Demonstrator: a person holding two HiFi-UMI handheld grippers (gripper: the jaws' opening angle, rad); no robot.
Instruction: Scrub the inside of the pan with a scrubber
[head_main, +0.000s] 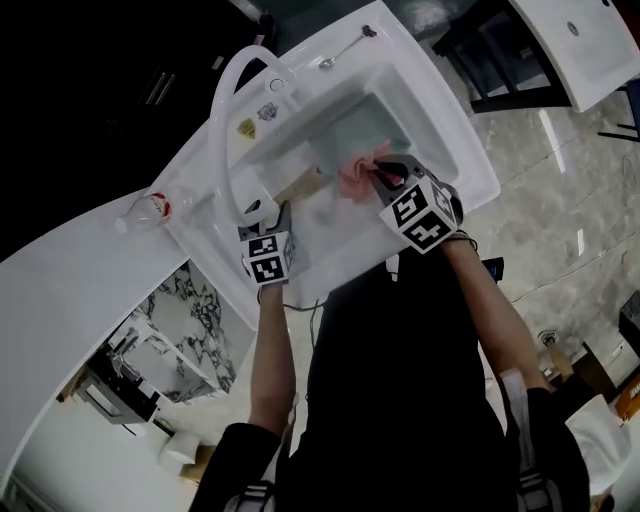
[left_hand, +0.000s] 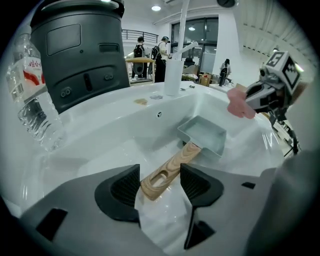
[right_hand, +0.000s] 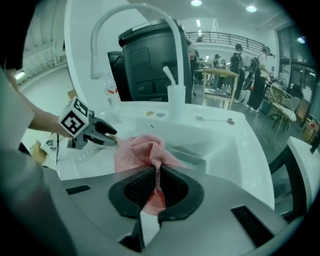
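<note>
My left gripper (left_hand: 160, 186) has its jaws wide apart, and the end of the pan's wooden handle (left_hand: 167, 170) lies between the pads, which aren't pressing on it, so nothing is held. My right gripper (right_hand: 157, 189) is clamped on the pink mesh scrubber (right_hand: 142, 150) by a thin fold, with most of it bunched loose ahead of the jaws. The pan (left_hand: 202, 134), small and rectangular, sits upright on the floor of the white sink (left_hand: 100, 145), right of centre in the left gripper view, its handle pointing to the lower left. In the head view the scrubber is over the pan, upper middle of the frame; I can't tell if they touch. Risks as I judge them: the pan isn't pinned, so a scrub stroke now would likely shove it across the slick basin. Closing on the handle's very tip could let it twist or squirt out. The thin fold could pull free under scrubbing drag. A plastic bottle (left_hand: 32, 100) stands on the rim at far left, and a wide left swing could knock it.
</note>
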